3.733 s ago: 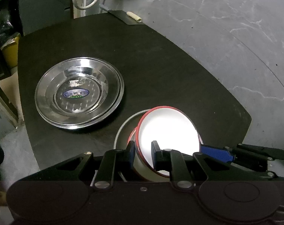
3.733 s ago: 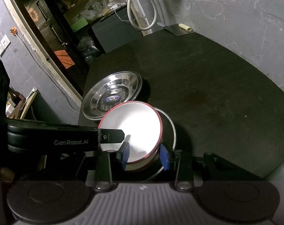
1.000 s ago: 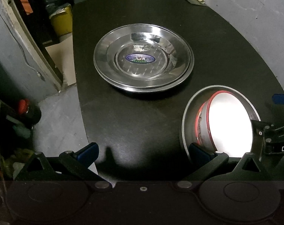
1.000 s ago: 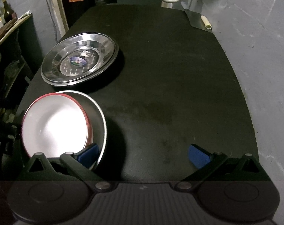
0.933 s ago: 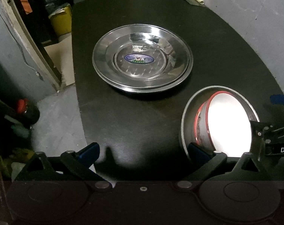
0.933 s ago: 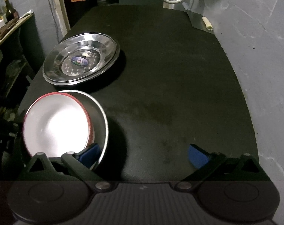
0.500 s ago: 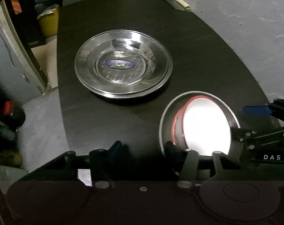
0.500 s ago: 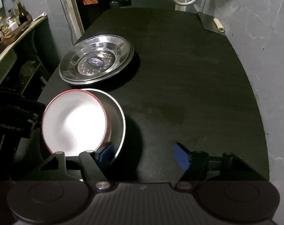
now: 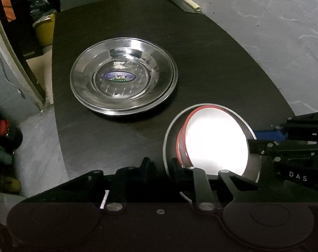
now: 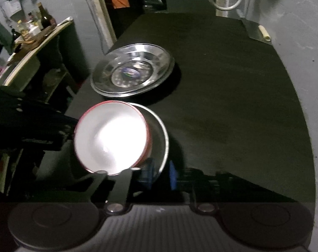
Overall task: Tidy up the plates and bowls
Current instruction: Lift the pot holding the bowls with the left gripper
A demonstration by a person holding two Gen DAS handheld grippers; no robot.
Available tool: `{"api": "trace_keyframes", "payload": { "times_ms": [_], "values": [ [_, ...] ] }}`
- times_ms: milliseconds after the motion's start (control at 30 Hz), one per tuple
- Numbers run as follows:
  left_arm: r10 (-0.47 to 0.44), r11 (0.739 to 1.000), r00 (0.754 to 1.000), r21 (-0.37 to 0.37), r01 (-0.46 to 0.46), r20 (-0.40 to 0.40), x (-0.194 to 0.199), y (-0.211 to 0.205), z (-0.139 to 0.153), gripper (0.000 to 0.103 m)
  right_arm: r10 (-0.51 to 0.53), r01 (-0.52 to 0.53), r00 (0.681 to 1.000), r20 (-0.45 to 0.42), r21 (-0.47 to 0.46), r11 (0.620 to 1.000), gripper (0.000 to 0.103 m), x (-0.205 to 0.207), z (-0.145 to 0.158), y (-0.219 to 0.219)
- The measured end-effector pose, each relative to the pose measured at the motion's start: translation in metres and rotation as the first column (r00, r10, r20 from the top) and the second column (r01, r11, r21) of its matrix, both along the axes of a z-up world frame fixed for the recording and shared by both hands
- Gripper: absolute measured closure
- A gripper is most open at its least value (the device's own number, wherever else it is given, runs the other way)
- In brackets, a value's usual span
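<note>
A steel bowl (image 9: 169, 130) stands near the front of the black table (image 9: 201, 42), with red-rimmed white bowls (image 9: 215, 142) nested inside it. My left gripper (image 9: 161, 164) straddles the bowl's left rim; its jaws are closing, and a small gap shows by the outer finger. In the right wrist view, which is blurred, my right gripper (image 10: 161, 173) is shut on the steel bowl (image 10: 161, 130) at its right rim, beside the white bowls (image 10: 110, 138). A stack of steel plates (image 9: 123, 77) lies farther back on the left, away from both grippers.
A cleaver with a pale handle (image 9: 190, 1) lies at the table's far edge by the grey wall. The table's left edge drops to the floor, where a yellow bin (image 9: 43, 29) stands. A shelf with bottles (image 10: 32, 27) is at the left.
Both grippers went from wide open to nearly closed, one on each side of the steel bowl's rim. Earlier they held a white bowl over it; that bowl now rests inside.
</note>
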State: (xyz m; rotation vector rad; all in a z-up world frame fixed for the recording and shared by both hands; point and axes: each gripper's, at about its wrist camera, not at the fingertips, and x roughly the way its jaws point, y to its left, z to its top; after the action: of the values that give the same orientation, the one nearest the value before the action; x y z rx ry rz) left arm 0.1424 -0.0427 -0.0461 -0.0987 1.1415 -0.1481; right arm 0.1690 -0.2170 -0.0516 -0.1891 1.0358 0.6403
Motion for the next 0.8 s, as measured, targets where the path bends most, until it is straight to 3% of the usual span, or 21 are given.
{"api": "trace_keyframes", "payload": {
  "times_ms": [100,200,800],
  "values": [
    [-0.015,1.000,1.000,-0.014,0.015,0.003,0.000,-0.001,0.000,0.093,-0.028,0.030,0.999,-0.041,0.052,0.998,0.089,0.004,-0.001,-0.008],
    [-0.025,1.000,1.000,-0.009,0.025,0.006,0.001,-0.003,0.000,0.093,-0.052,0.059,0.995,-0.082,0.090,0.994,0.089,0.008,-0.003,-0.014],
    [-0.022,1.000,1.000,-0.017,0.023,0.012,0.000,-0.002,0.000,0.095,-0.095,0.110,0.985,-0.146,0.097,0.989,0.087,0.010,-0.004,-0.014]
  ]
}}
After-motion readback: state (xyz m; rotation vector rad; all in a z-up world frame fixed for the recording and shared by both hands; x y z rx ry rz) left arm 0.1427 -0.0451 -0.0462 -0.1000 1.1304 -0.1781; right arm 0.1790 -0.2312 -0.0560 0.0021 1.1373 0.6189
